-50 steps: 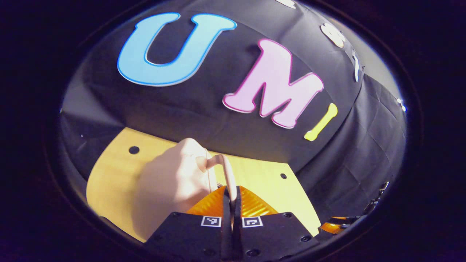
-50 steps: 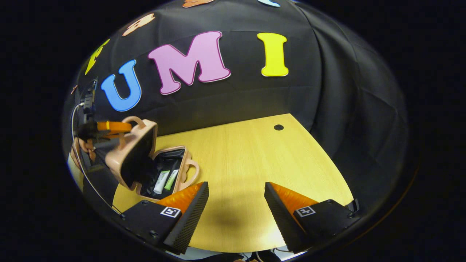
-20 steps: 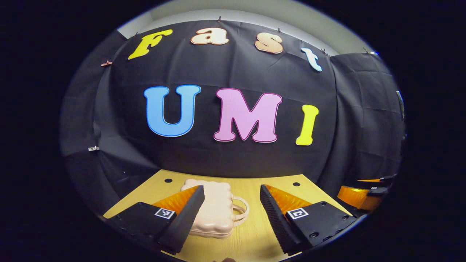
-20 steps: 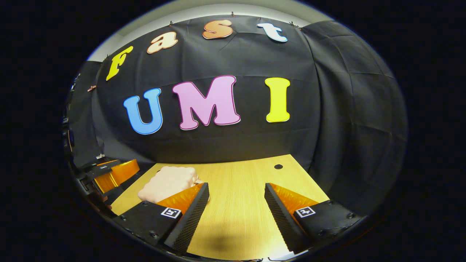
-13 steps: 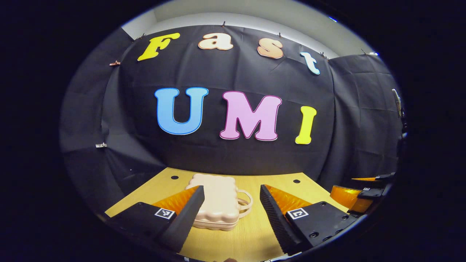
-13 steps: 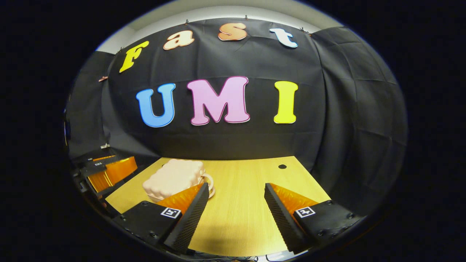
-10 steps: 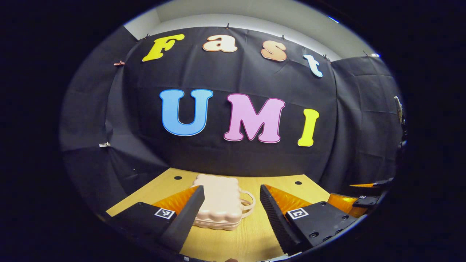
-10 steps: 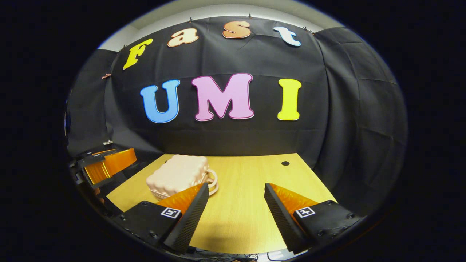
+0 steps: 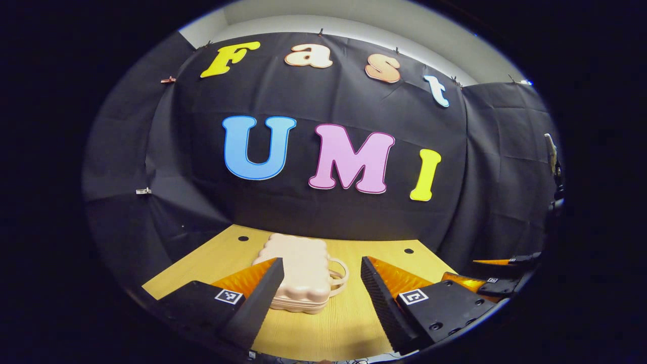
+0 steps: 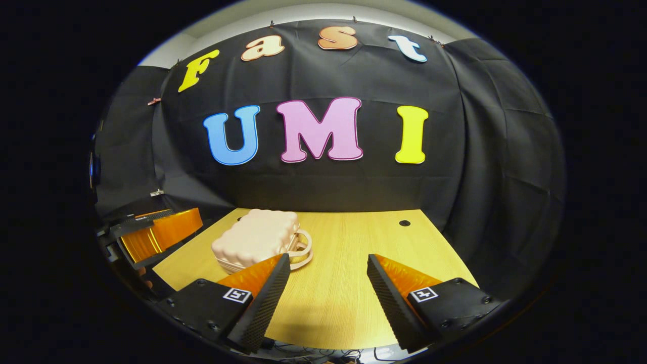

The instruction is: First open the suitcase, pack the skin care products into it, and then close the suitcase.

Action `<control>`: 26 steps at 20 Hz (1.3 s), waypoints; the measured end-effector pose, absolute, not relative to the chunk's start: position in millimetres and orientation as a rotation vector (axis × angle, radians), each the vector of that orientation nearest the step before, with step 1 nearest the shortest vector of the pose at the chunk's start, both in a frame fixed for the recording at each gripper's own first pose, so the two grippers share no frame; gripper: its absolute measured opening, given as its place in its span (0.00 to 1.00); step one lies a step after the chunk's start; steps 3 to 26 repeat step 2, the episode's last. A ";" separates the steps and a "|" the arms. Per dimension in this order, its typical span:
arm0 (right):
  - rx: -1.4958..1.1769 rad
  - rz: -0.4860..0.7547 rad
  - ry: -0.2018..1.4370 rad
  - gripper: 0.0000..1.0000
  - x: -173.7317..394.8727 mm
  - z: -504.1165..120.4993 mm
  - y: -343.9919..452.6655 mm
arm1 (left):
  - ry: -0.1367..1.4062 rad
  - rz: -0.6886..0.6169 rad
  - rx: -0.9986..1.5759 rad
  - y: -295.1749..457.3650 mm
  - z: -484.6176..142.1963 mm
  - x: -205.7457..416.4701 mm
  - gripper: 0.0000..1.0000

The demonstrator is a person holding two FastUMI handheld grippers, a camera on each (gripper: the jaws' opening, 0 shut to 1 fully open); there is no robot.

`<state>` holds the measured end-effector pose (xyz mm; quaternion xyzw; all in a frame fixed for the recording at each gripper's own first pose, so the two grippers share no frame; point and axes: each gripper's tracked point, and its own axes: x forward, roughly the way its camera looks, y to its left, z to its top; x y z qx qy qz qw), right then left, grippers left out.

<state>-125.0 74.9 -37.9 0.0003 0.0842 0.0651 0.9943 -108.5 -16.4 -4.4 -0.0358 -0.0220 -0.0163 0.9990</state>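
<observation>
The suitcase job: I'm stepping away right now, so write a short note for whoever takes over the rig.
Left gripper: open, empty, held back from the suitcase.
Right gripper: open, empty, over bare table.
Suitcase: shut, lying flat on the table, handles toward the right gripper's side. No skin care products lie on the table.
Done, as far as it looks: suitcase closed.
Left: nothing apparent; whether it is latched cannot be told.

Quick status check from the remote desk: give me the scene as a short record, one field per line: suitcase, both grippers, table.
suitcase: pink suitcase lies flat on the table, lid down, closed
handles: the two handles lie together at its side
left gripper: left gripper open, holding nothing, short of the suitcase
right gripper: right gripper open, holding nothing, over bare table
table: wooden table, no skin care products lying out on it
task state: looks finished, judging by the closed lid
</observation>
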 end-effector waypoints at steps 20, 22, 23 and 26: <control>0.000 0.110 0.170 0.97 -125.1 -39.2 69.1 | -0.037 -0.039 -0.066 -16.2 -5.0 -107.0 0.96; 0.000 0.110 0.170 0.97 -125.1 -39.2 69.1 | -0.037 -0.039 -0.066 -16.2 -5.0 -107.0 0.96; 0.000 0.110 0.170 0.97 -125.1 -39.2 69.1 | -0.037 -0.039 -0.066 -16.2 -5.0 -107.0 0.96; 0.000 0.110 0.170 0.97 -125.1 -39.2 69.1 | -0.037 -0.039 -0.066 -16.2 -5.0 -107.0 0.96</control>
